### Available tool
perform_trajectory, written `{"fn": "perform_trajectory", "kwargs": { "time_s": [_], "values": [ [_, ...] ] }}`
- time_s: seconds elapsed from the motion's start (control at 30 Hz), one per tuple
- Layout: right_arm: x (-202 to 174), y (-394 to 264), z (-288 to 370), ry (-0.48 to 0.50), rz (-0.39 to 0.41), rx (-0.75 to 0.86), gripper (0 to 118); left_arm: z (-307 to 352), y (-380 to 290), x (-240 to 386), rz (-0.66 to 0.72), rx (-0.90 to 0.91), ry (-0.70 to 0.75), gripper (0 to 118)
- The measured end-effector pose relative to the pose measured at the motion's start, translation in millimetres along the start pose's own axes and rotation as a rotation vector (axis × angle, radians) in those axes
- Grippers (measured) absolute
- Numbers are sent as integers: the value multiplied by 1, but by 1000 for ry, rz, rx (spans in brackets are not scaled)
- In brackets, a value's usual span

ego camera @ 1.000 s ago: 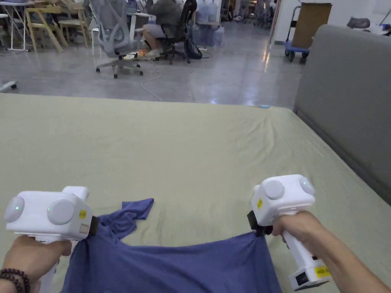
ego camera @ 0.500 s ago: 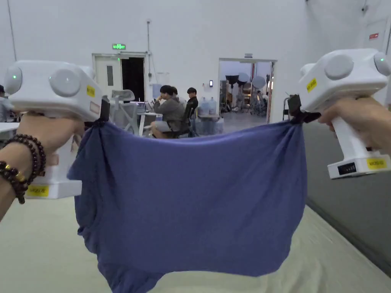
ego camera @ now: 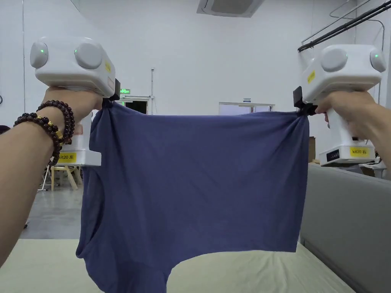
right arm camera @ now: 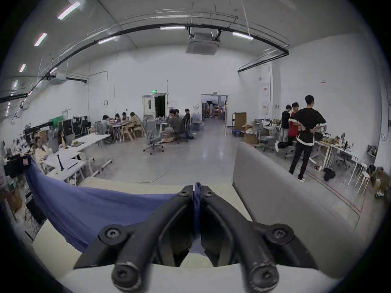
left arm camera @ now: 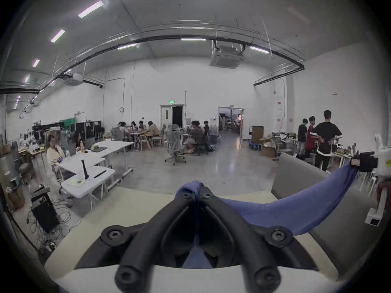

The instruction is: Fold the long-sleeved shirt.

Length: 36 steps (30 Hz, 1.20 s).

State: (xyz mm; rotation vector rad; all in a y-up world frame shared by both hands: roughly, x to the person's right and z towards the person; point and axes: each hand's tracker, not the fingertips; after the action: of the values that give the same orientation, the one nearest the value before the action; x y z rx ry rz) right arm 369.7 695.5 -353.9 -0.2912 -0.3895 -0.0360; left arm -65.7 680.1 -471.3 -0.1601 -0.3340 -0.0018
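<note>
1. We are standing in a big open lab or workshop hall with white walls [right arm camera: 179, 69] and a polished grey floor [right arm camera: 190, 160].
2. We are seeing people sitting at desks [left arm camera: 95, 160], office chairs [left arm camera: 174, 147], ceiling lights [left arm camera: 90, 9] and pipes overhead.
3. Others are standing by cluttered tables [right arm camera: 336, 149].

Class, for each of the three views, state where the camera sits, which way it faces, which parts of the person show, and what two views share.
Head view: on the person's head, facing the raised shirt; shows both forearms, left gripper, right gripper.
Left gripper view: rides the left gripper, facing the hall; its jaws pinch the shirt.
Right gripper view: rides the right gripper, facing likewise; its jaws pinch the shirt.
Shared: both gripper views show the green bed and grey headboard.
</note>
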Motion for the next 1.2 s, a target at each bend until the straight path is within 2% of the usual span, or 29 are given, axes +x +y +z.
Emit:
{"fn": "perform_trajectory", "kwargs": {
  "time_s": [0.1,0.33,0.53,0.63,0.73,0.87,1.0,1.03,1.13,1.2],
  "values": [
    [-2,-32,-17,1,24,-45,1,-11,-20,-5,-9,-36,0,0],
    [0,-162,-71,73,-66,-223,1,-36,-140,-19,-46,-214,1,0],
    [-3,-242,-85,105,-61,-316,1,-42,-215,-33,-21,-322,-4,0],
    [-1,-262,-65,116,-3,-317,1,-8,-231,-33,-18,-309,-22,0],
    [3,-284,-31,134,13,-311,1,25,-252,-30,-44,-324,-30,0],
    [6,-340,19,141,38,-331,1,79,-313,-19,-97,-327,25,0],
    [10,-426,78,120,-1,-357,1,147,-398,-6,-139,-365,20,0],
    [11,-451,92,93,-15,-384,1,162,-421,-6,-128,-402,11,0],
    [15,-523,119,91,25,-510,1,201,-493,-4,-52,-530,-11,0],
    [18,-567,135,112,34,-639,1,212,-536,-3,-70,-660,-9,0]
  ]
}}
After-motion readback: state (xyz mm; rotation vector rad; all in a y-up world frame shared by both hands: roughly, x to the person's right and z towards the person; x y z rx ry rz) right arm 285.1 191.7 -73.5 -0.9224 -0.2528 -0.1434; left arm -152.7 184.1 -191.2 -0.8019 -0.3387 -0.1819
